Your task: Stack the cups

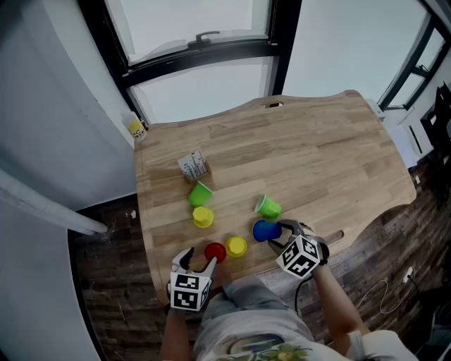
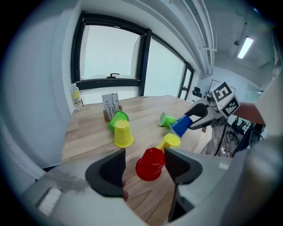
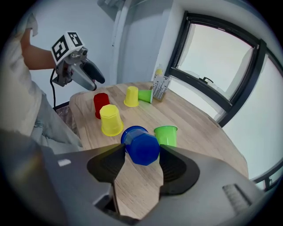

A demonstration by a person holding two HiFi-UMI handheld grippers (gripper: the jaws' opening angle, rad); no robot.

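Seemingly to carry it onto another cup, the right gripper (image 3: 141,154) clamps the tilted blue cup (image 1: 263,230) clear of the table (image 1: 317,155) by its near edge, while the left gripper (image 2: 145,165) stands apart around the upturned red cup (image 1: 215,252), not yet squeezing.

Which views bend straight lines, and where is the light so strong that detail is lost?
Left and right gripper views: the window frame curves and the corners go dark. Head view: only slight bending. All three views: the window panes are washed out to white.
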